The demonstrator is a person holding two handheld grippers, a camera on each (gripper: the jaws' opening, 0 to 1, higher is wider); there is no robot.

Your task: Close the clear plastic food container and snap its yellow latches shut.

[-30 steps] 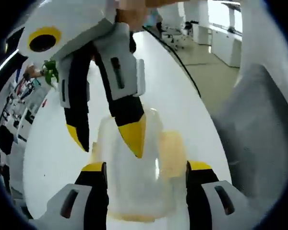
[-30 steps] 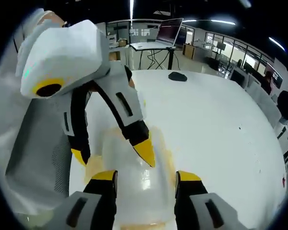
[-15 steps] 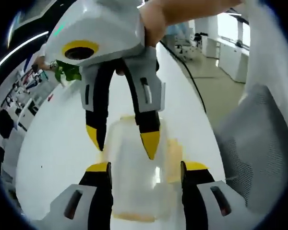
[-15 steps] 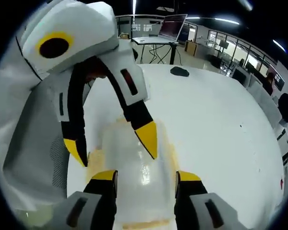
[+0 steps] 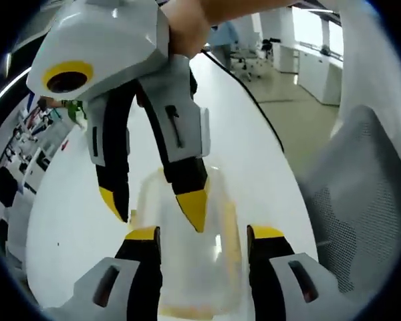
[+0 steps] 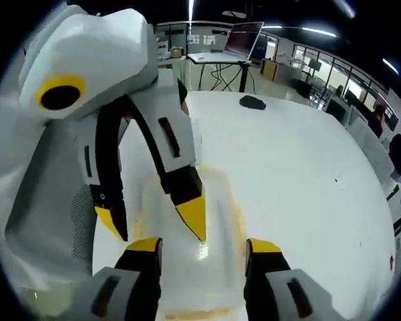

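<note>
Two grippers, left gripper and right gripper, both with jaws spread and gripping nothing, straddle the clear container on the white table.

Box blurred btwn left claw tips; latches can't be made out. Right claw hides box's far end. Right gripper view: left claw covers box far part.
</note>
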